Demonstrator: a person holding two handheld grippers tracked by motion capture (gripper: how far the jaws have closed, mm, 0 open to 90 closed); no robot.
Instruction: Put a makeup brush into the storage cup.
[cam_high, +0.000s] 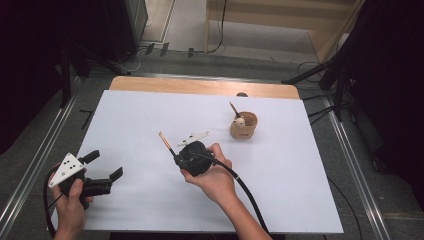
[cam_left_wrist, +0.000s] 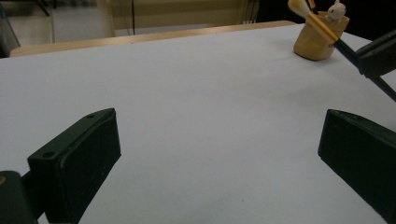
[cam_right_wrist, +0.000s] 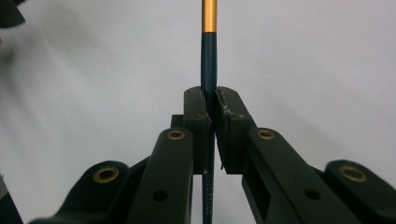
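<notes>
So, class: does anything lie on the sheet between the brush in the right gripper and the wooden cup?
Nothing visible does. The brush, clamped in the right gripper, has bare white sheet between it and the cup.

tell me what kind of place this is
Probably a lab or studio set up for recording: a table under a plain white sheet, dark curtains at the sides, and cables trailing over the floor behind.

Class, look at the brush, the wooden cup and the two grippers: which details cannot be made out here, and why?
- Brush: its tip is cut off by the top edge of the right gripper view.
- Small figure in the wooden cup: too small to identify in the high view.
- Cup's inside: hidden by its wall in the left gripper view.
</notes>
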